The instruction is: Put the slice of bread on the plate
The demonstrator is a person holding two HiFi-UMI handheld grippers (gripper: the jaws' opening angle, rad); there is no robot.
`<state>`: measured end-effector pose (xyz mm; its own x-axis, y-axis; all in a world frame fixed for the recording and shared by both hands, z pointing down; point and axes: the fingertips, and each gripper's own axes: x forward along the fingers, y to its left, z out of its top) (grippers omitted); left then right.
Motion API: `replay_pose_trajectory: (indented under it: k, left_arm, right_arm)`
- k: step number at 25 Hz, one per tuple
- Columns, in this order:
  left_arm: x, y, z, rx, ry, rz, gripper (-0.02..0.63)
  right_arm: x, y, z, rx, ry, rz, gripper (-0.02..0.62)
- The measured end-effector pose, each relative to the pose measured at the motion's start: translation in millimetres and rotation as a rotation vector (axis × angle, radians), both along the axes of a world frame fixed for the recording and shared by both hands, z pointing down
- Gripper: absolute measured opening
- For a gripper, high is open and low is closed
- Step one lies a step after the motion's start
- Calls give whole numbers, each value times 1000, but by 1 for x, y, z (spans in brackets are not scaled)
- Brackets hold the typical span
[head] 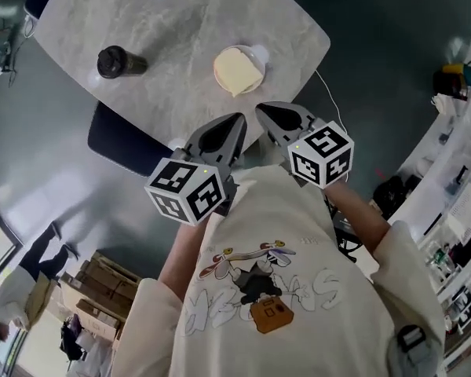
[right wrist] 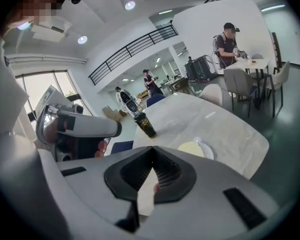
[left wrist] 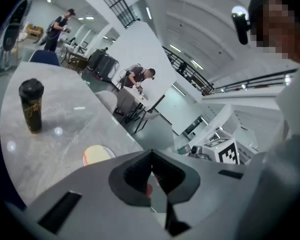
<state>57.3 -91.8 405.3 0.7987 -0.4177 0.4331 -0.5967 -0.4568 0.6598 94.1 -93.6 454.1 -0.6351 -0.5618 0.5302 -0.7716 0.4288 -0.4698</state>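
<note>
The pale yellow, roughly square slice of bread [head: 236, 71] lies flat on a small round white plate [head: 258, 53], covering most of it so that only the plate's far rim shows. The plate stands near the closer edge of the grey marble-patterned table [head: 180, 22]. Both hand-held tools hover off the table on the person's side of that edge, pointing towards the bread but clear of it. The grey left gripper [head: 234, 126] has its jaws pressed together with nothing between them; in its own view the bread appears ahead and to the left of the tips. The grey right gripper [head: 268, 113], just beside it, is likewise closed and empty, with the bread ahead and slightly right. Farther left on the table stands a dark lidded cup [head: 118, 61], well apart from the plate, and a dark blue chair [head: 122, 141] sits tucked at the table's edge.
</note>
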Motion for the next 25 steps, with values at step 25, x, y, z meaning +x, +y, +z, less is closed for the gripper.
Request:
replay_pose_trajectory:
  k: [25]
  left_arm:
    - [-9, 47, -27, 88, -59, 116, 11]
  right_arm:
    - [-2, 38, -117, 366, 143, 276, 5]
